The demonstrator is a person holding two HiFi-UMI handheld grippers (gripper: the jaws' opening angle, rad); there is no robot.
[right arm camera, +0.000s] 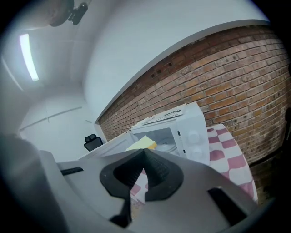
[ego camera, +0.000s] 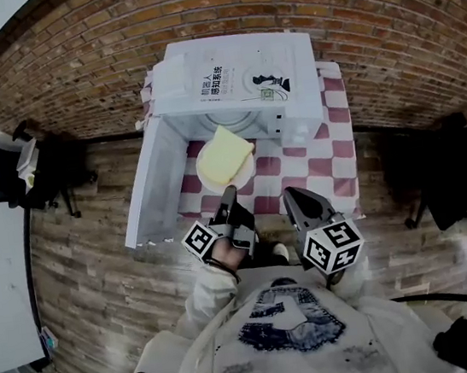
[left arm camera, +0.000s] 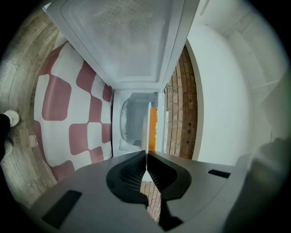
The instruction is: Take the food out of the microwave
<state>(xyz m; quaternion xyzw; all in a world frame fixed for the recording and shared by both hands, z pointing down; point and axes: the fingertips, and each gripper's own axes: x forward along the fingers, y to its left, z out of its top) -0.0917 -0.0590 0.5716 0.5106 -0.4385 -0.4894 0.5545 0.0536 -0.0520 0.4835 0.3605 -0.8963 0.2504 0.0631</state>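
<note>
Yellow food (ego camera: 226, 148) on white plate (ego camera: 212, 176), out of microwave (ego camera: 235, 77), just before its mouth. Plate rim pinched in left gripper (left arm camera: 146, 155) (sole hold); right gripper (right arm camera: 144, 151) closed, empty. Tilt could slide food off.

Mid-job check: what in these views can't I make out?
- Yellow food: kind unclear; it is small in the head view and edge-on in the left gripper view.
- Left gripper jaws on the plate: in the head view, the gripper body hides them.
- Microwave dial settings: too small in the right gripper view.
</note>
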